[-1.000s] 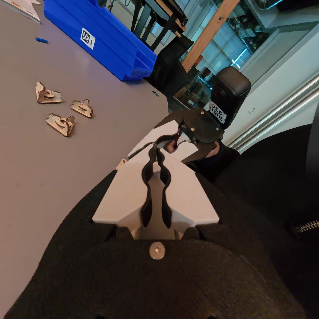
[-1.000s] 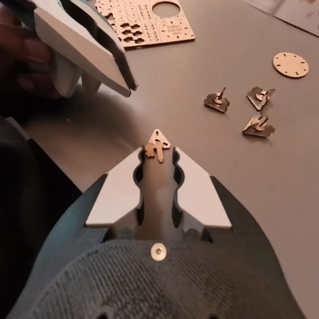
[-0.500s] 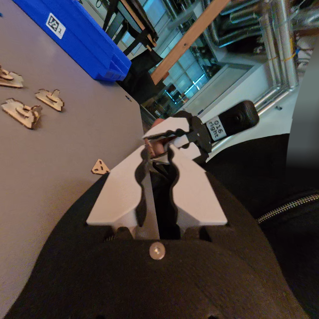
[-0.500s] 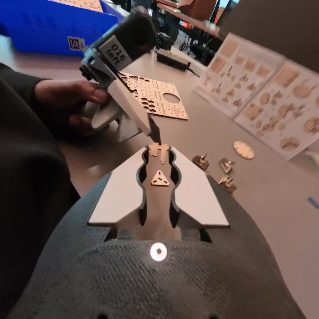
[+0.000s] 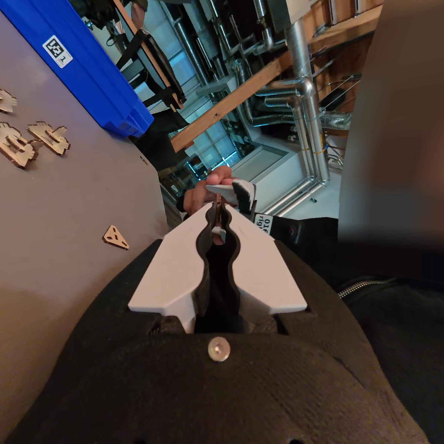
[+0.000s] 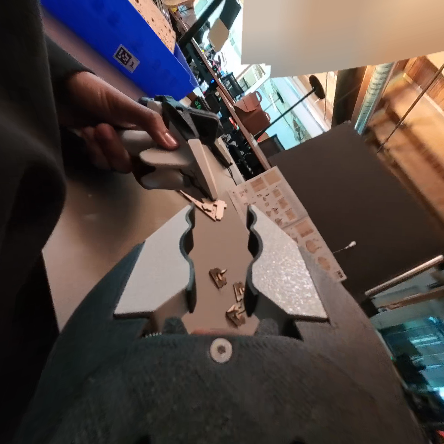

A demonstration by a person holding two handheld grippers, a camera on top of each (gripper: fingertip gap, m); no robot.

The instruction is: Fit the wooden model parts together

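We note the left claw (image 5: 218, 209) clenched on a thin, flat, pale wooden laser-cut piece (image 5: 218, 204), seen edge-on in its own view so that its outline cannot be read there; the right wrist view shows the same piece (image 6: 215, 210) as a notched cross-like shape pinched at the left claw's tips, held in the air above the grey desk (image 5: 60, 216). The right claw (image 6: 219, 211) stands released, its two fingers well apart, with the piece just beyond its tips and touching neither finger. In the left view the right claw is largely hidden behind the left fingers; only one grey fingertip and a hand show. A small triangular wooden plate with three slots (image 5: 115, 237) lies near the desk's edge, apart from both claws. Three small assembled wooden pieces (image 6: 228, 295) are partly covered by the right finger, and cut off at the left view's border. A blue plastic bin (image 5: 84, 67) sits along the desk's far edge. A sheet printed with pictures of wooden parts (image 6: 288, 216) lies beyond, blurred. Bare desk lies between the plate and the assembled pieces.
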